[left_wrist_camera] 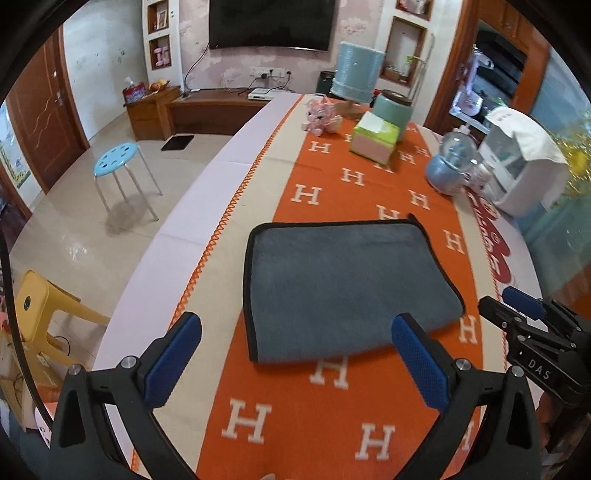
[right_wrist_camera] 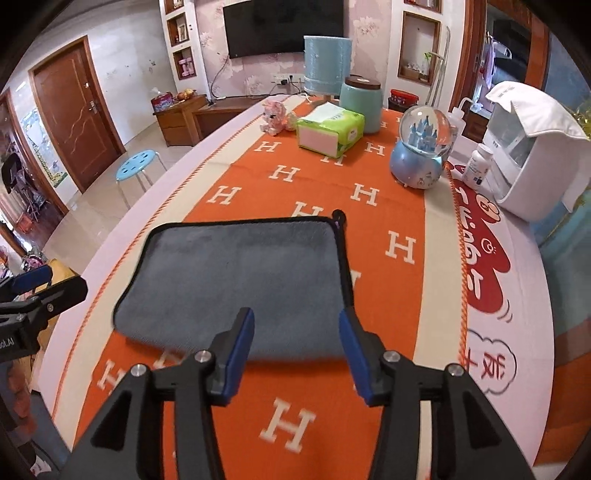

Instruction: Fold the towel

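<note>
The grey towel (left_wrist_camera: 343, 288) lay folded on the orange cloth (left_wrist_camera: 332, 417) patterned with white "H" letters, covering the worktop (left_wrist_camera: 207, 206). Both the left gripper (left_wrist_camera: 295, 354) and the right gripper (right_wrist_camera: 297, 350) hovered at its near edge, jaws spread and empty. Behind stood a green tissue pack (right_wrist_camera: 330, 133), a lidded teal jar (right_wrist_camera: 360, 105) and a snow globe (right_wrist_camera: 423, 147) enclosing a blue castle. "DAS" showed on the right gripper's body.

Wall TV (left_wrist_camera: 272, 23), wooden door (right_wrist_camera: 75, 110), tiled floor (left_wrist_camera: 92, 206).
</note>
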A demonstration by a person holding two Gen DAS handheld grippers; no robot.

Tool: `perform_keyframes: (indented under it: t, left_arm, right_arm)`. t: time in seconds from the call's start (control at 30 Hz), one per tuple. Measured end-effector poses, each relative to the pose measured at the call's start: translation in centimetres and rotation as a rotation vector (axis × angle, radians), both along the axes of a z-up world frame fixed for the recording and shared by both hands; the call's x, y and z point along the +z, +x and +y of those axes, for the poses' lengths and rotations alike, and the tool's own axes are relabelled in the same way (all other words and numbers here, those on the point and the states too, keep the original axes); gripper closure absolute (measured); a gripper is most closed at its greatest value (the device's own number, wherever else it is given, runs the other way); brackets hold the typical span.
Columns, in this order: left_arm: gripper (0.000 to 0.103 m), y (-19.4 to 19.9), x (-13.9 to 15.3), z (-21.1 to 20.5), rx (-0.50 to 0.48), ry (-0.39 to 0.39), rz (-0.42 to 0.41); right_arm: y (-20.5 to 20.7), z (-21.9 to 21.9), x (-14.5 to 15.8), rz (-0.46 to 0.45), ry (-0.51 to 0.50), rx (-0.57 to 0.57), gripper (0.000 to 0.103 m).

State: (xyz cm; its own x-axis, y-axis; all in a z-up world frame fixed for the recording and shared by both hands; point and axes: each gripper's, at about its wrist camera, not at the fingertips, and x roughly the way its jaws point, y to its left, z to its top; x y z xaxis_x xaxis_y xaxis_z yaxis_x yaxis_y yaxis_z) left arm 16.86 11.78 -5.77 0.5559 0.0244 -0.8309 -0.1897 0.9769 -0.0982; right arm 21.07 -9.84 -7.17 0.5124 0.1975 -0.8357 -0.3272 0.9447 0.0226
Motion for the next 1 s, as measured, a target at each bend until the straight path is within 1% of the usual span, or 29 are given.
perform_keyframes:
  t: [0.1, 0.2, 0.3, 0.47, 0.67, 0.8, 1.0]
  left_arm:
    - [0.001, -2.1, 1.0, -0.7, -0.016, -0.013, 0.000]
    - [0.001, -4.0, 1.9, -0.9, 0.000, -0.042, -0.002]
    - [0.001, -5.9, 2.8, -1.1, 0.012, -0.050, 0.000]
    - [0.001, -8.5, 4.4, -1.7, 0.015, -0.022, -0.016]
    - [0.001, -12.1, 6.6, -3.4, -0.027, 0.030, -0.054]
    - [0.001, -13.8, 7.1, -4.3, -0.047, 0.036, -0.056]
    - [0.001, -15.4, 7.1, -5.3, -0.051, 0.044, -0.047]
  right_arm:
    - [-2.1, 0.2, 1.1, -0.016, -0.008, 0.006, 0.055]
    - [-4.1, 0.3, 2.1, -0.026, -0.016, 0.013, 0.055]
    - [-6.2, 0.3, 3.3, -0.032, -0.006, 0.014, 0.055]
    - [-9.6, 0.1, 5.1, -0.033, 0.008, 0.023, 0.055]
    - [-13.5, -0.3, 6.8, -0.039, 0.011, -0.011, 0.053]
    - [-15.7, -0.5, 7.4, -0.052, 0.003, -0.030, 0.048]
    - [-17.8, -0.4, 7.6, -0.053, -0.008, -0.037, 0.048]
